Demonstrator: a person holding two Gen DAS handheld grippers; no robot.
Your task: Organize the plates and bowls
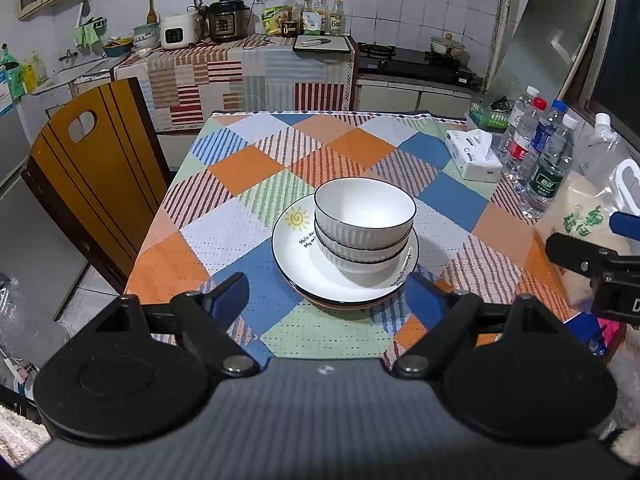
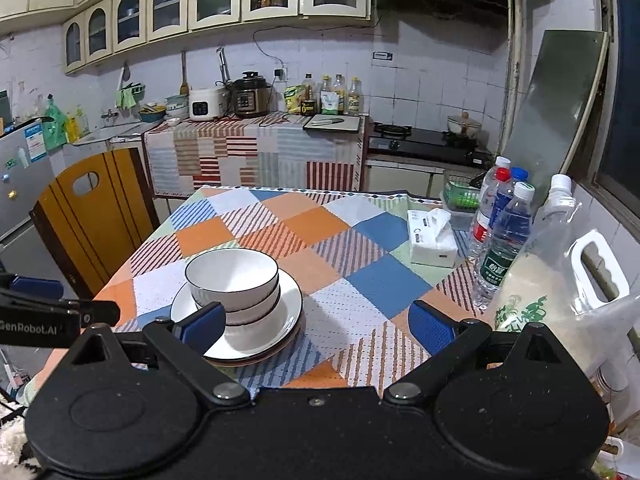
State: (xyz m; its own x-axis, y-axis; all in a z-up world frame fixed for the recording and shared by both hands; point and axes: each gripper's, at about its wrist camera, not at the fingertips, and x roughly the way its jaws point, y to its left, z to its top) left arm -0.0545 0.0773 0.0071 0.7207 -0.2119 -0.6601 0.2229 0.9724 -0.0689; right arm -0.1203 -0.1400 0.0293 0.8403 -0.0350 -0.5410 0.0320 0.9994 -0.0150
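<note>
Two white ribbed bowls with dark rims (image 1: 362,224) sit nested on a white plate with a sun drawing (image 1: 296,248), which rests on another plate whose pinkish edge shows beneath. The stack stands on the checked tablecloth (image 1: 240,168). My left gripper (image 1: 326,298) is open and empty, just in front of the stack. My right gripper (image 2: 316,324) is open and empty, to the right of the stack (image 2: 232,280); its left finger overlaps the plate's near edge in view. The right gripper also shows in the left wrist view (image 1: 592,256).
A tissue box (image 1: 472,154), several water bottles (image 1: 540,148) and a large plastic jug (image 2: 560,280) stand along the table's right side. A wooden chair (image 1: 88,168) stands at the table's left. Kitchen counter and stove lie beyond.
</note>
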